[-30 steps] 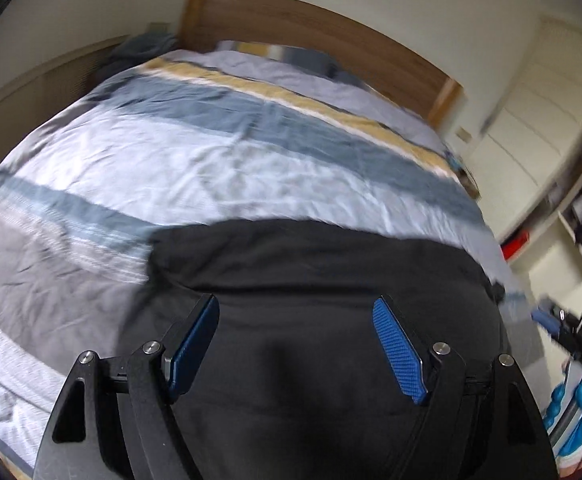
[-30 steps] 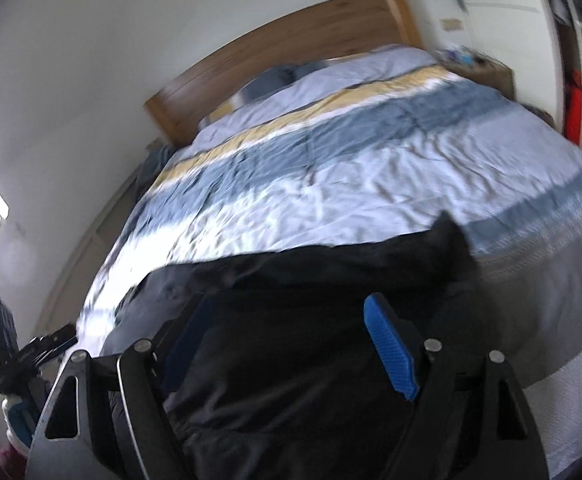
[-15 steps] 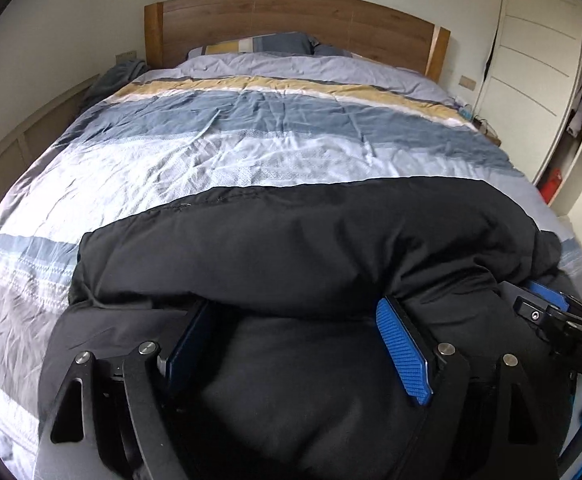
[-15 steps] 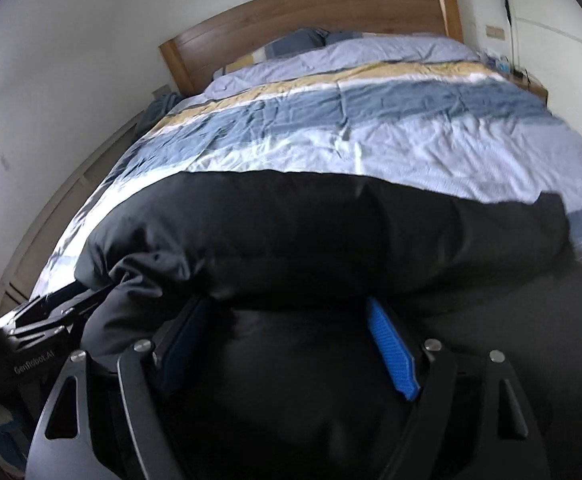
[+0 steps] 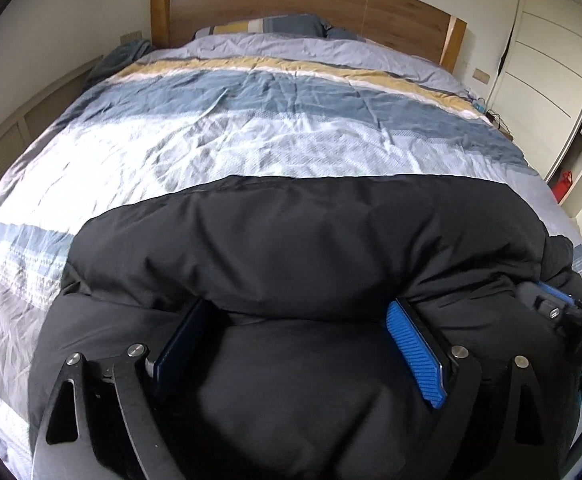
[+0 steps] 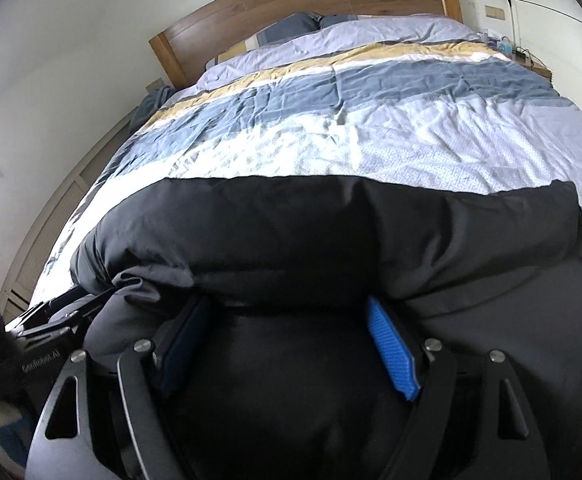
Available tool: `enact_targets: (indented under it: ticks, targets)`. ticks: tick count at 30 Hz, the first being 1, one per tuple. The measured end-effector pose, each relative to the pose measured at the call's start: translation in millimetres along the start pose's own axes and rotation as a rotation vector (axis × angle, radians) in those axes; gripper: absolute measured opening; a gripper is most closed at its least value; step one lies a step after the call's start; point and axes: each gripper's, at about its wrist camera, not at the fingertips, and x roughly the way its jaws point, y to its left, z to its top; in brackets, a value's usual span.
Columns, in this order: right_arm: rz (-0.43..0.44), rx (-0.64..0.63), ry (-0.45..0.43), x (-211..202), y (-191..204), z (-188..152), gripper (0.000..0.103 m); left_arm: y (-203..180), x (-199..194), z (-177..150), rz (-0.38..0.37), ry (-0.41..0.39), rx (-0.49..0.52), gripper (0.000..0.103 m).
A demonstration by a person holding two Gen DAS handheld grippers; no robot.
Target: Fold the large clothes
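A large black padded jacket [image 5: 303,240] lies across the near end of the bed, with a thick folded roll running side to side; it also fills the lower right wrist view [image 6: 331,232]. My left gripper [image 5: 297,316] is open, its blue fingertips tucked under the roll's near edge, black fabric bulging between them. My right gripper [image 6: 287,312] is open in the same way, a little further right along the jacket. The right gripper's body shows at the right edge of the left wrist view [image 5: 563,312], and the left gripper's body at the left of the right wrist view [image 6: 31,344].
The bed has a striped blue, white and yellow duvet [image 5: 275,120] and a wooden headboard [image 5: 307,4] with pillows [image 5: 267,26] at the far end. White wardrobe doors [image 5: 547,60] stand on the right. A low wooden wall panel [image 6: 51,208] runs along the left.
The jacket's near part has been brought over itself into a thick roll. Both grippers have swung level toward the headboard and now sit side by side under the roll's near edge.
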Motion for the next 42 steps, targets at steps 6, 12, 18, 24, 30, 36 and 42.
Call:
enact_targets:
  ticks: [6,12,18,24,30,36,42]
  targets:
    - [-0.075,0.106,-0.007,-16,-60,-1,0.079,47,-2,-6,0.002,0.079,-0.092,0.098]
    - [-0.183,0.227,0.002,-40,-122,-15,0.079,99,-15,-17,0.119,0.111,-0.206,0.097]
    - [-0.164,0.133,-0.080,-82,-91,-18,0.079,117,-76,-37,0.016,-0.058,-0.244,0.092]
    - [-0.052,0.013,-0.063,-81,-28,-45,0.079,97,-74,-76,0.008,-0.019,-0.171,0.094]
    - [-0.078,0.140,-0.028,-81,-58,-79,0.079,94,-91,-104,0.115,-0.047,-0.161,0.094]
    - [-0.179,0.180,-0.003,-118,-79,-101,0.079,86,-138,-133,0.158,-0.136,-0.117,0.093]
    - [-0.168,0.216,-0.023,-178,-72,-128,0.079,80,-191,-161,0.132,-0.214,-0.103,0.093]
